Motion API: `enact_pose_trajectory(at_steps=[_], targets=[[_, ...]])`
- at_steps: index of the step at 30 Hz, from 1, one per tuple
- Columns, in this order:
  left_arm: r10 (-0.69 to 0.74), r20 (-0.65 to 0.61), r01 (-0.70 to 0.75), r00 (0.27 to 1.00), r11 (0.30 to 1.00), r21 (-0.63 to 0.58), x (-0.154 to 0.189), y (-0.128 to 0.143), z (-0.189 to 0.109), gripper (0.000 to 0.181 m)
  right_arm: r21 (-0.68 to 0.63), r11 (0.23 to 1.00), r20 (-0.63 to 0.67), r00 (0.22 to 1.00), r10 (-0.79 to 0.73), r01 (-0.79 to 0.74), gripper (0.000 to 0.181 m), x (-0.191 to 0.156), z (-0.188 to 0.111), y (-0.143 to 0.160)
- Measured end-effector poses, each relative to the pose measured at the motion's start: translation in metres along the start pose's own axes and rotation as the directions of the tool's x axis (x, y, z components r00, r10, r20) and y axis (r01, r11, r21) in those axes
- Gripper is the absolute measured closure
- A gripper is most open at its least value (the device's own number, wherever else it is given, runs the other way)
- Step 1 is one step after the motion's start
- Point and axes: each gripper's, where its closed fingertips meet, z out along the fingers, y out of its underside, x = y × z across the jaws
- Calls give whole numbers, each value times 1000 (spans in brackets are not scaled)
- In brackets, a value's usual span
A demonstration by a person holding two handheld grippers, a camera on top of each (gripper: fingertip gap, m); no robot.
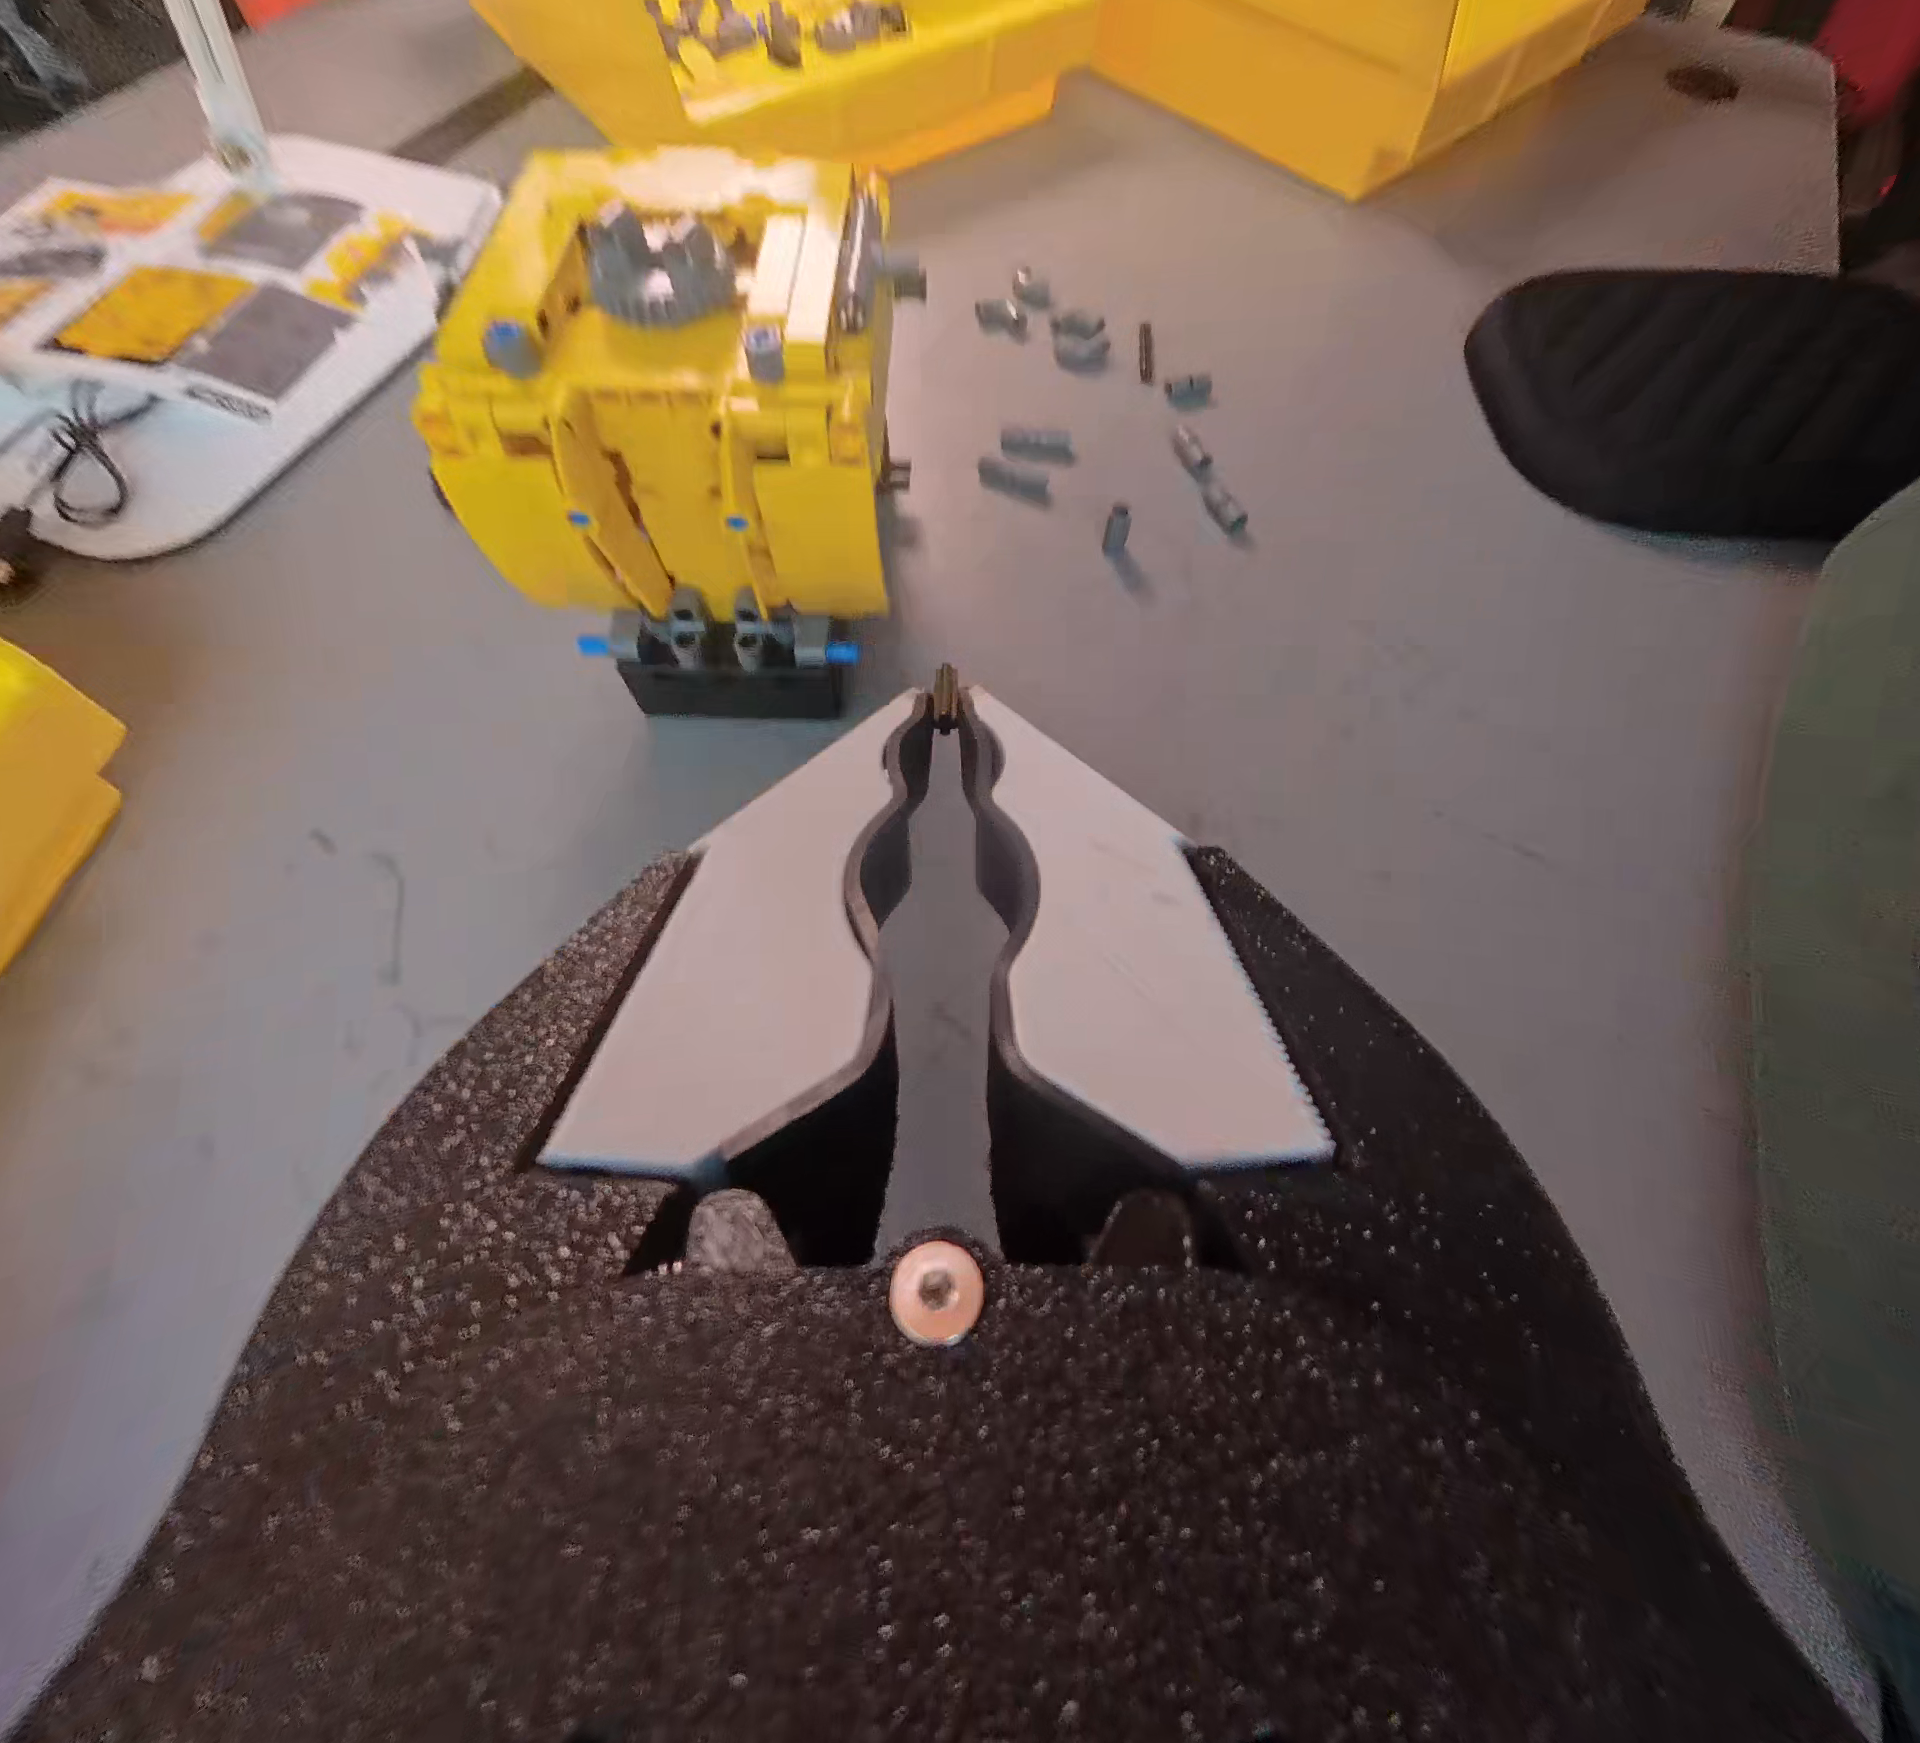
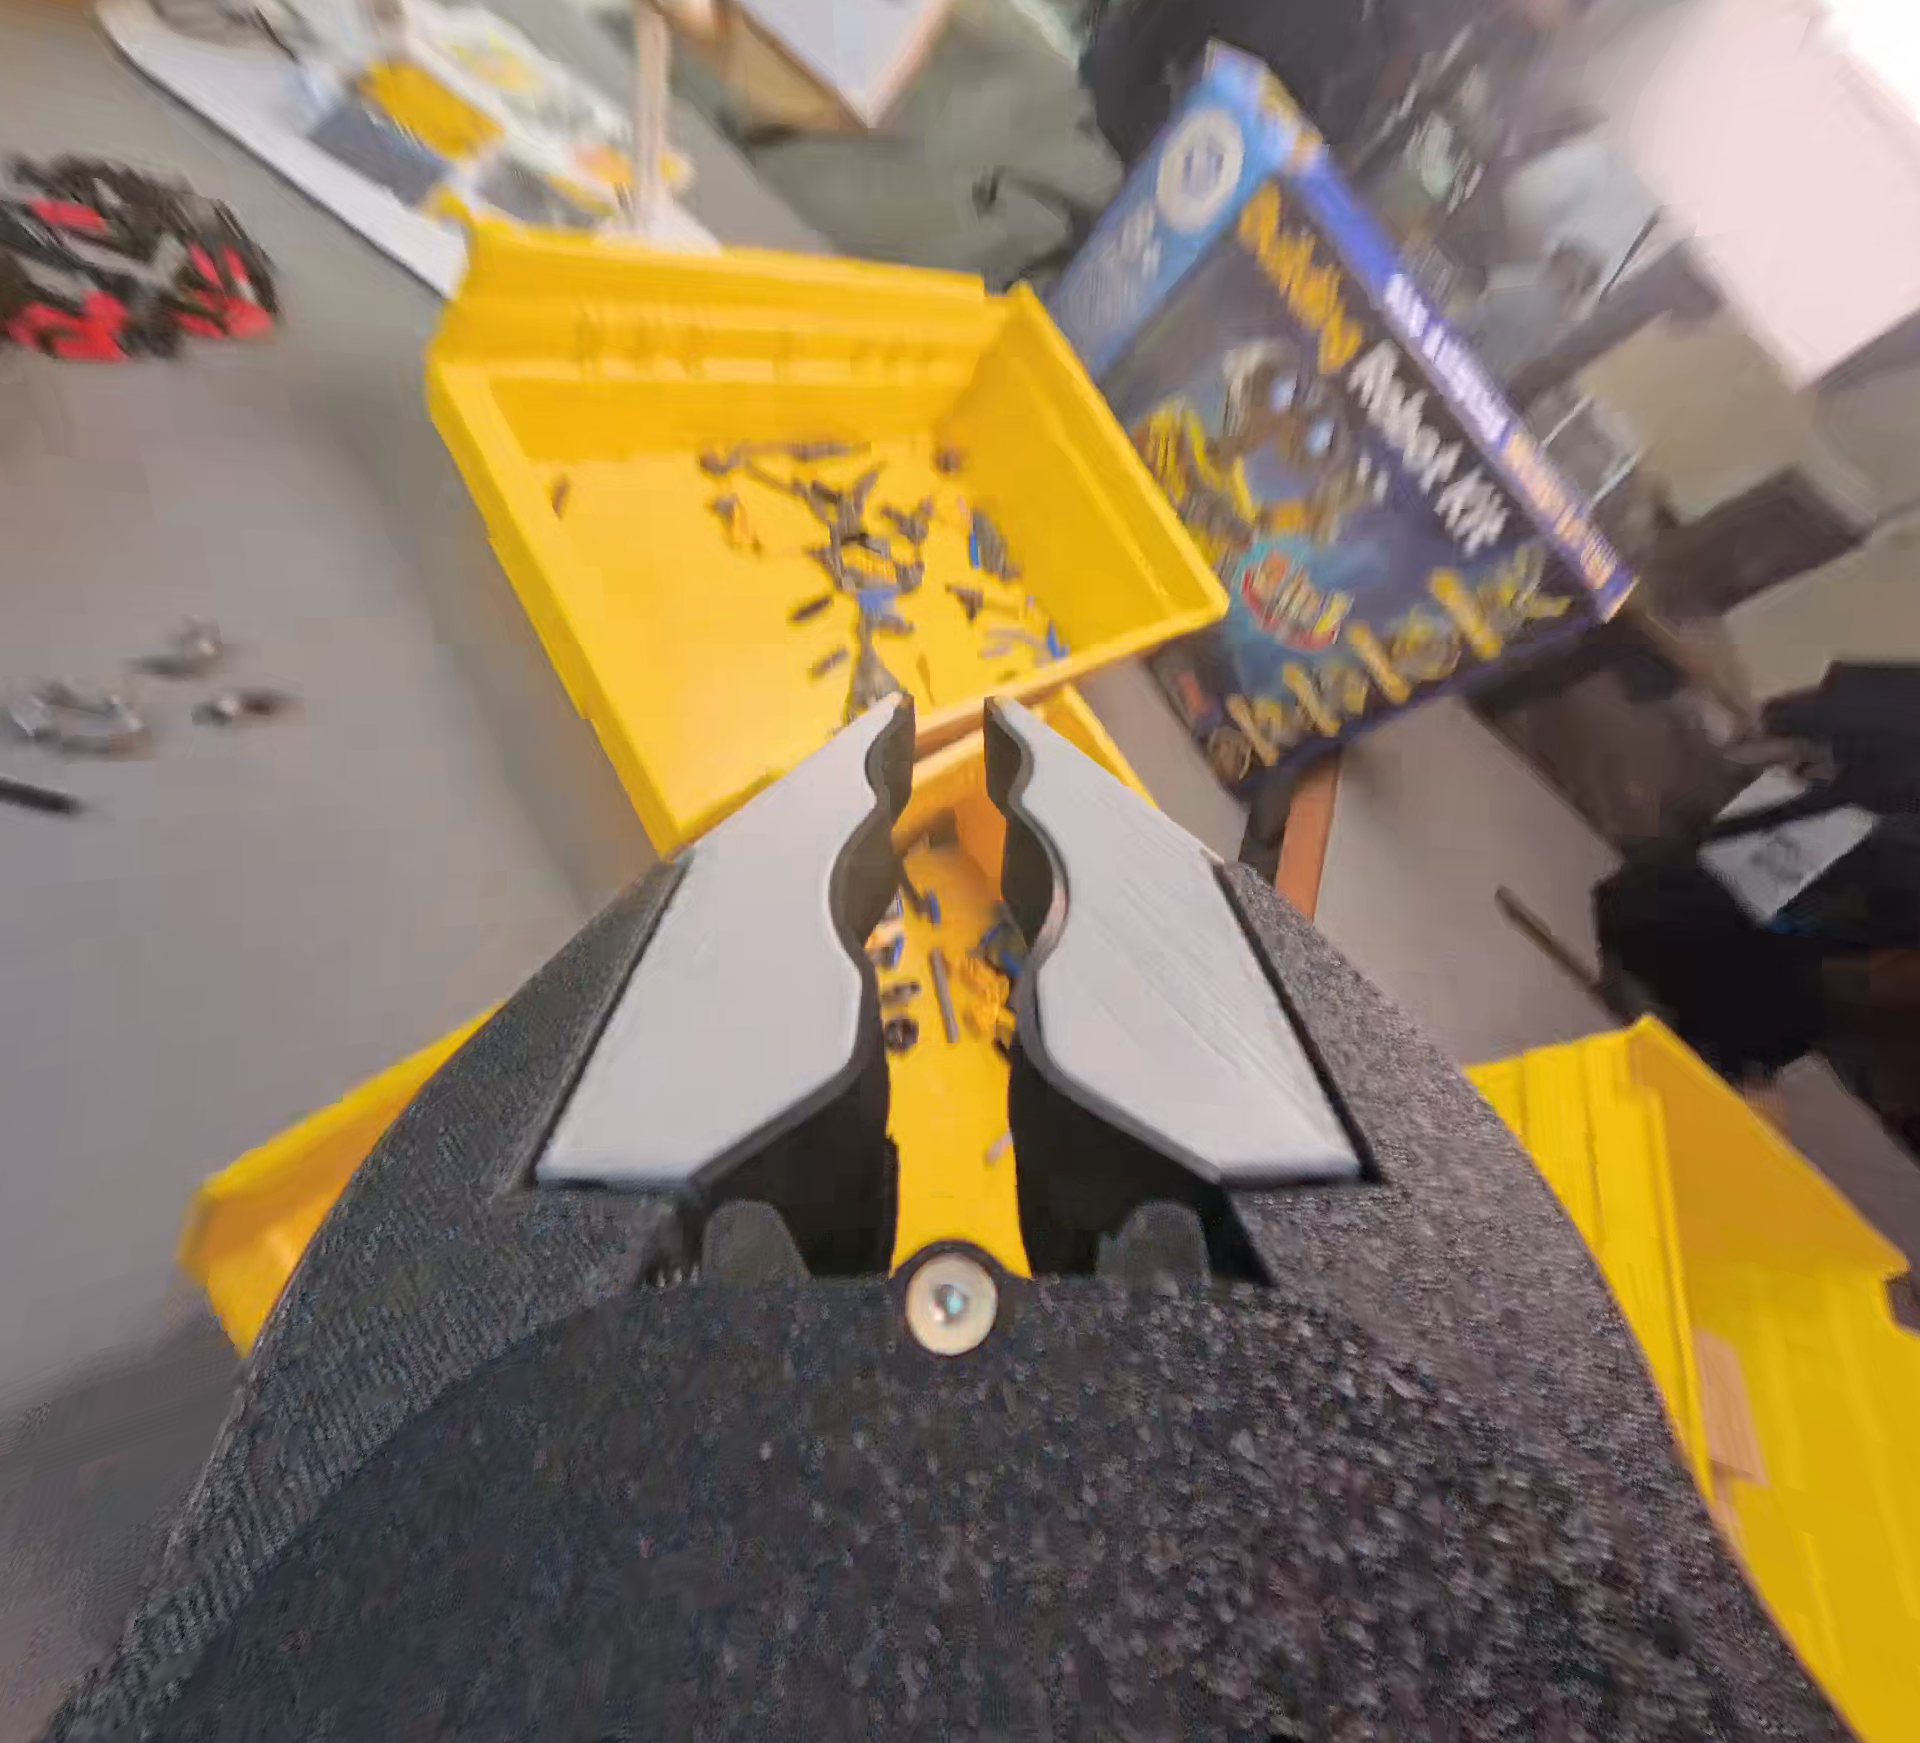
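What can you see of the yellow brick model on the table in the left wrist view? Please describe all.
The yellow brick model is a blocky build of plastic bricks, standing upright on the grey table. A grey gear sits in its open top, small blue pins stick out of its sides, and a black and grey base lies at its near foot. Loose grey pieces lie beside it. The left gripper is near but apart from it.

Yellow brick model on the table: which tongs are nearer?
Left. The left tongs sit just off the yellow brick model, pinching a small pin. The right tongs hover over a yellow bin.
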Motion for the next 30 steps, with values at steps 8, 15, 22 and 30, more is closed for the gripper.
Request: enact_pose_trajectory(at_steps=[8, 15, 22, 30], targets=[[25, -144, -47, 989, 988, -147, 30, 37, 22, 177, -492, 870, 284, 943, 175, -13, 175, -2, 94, 146], [74, -183, -110, 980, 975, -191, 48, 45, 52, 177, -391, 915, 421, 904, 77, 104, 175, -18, 126, 156], [115, -153, -146, 982, 967, -208, 45, 47, 58, 147, -372, 918, 505, 860, 78, 136, 176, -23, 142, 168], [59, -115, -75, 992, 988, -135, 32, 35, 50, 146, -361, 926, 542, 833, 111, 112, 178, -25, 142, 169]])
